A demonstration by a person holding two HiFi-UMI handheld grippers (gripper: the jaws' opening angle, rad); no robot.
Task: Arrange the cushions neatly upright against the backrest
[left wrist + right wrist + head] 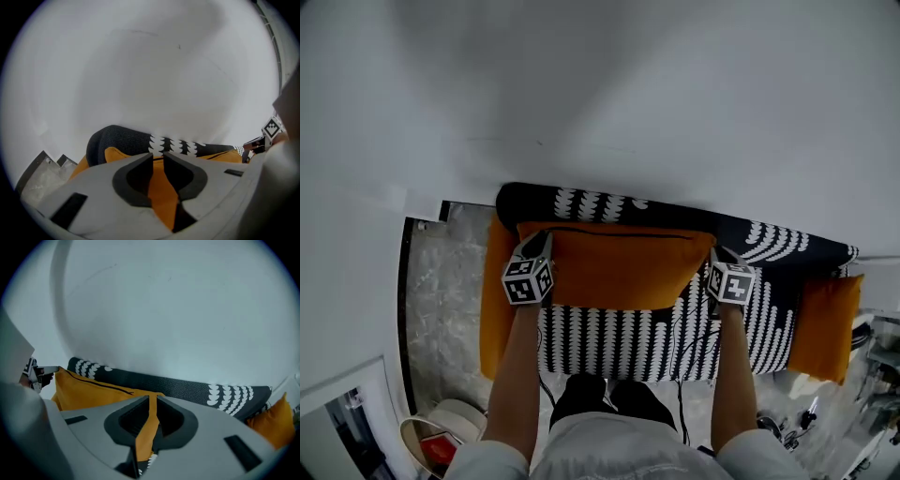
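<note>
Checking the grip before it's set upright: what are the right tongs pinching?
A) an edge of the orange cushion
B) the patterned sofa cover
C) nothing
A: in the right gripper view the right tongs are shut on a thin edge of the orange cushion.

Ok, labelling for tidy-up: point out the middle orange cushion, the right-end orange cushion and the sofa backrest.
middle orange cushion [614,267], head view, centre of its face
right-end orange cushion [827,323], head view, centre of its face
sofa backrest [581,202], head view, patterned top edge
</note>
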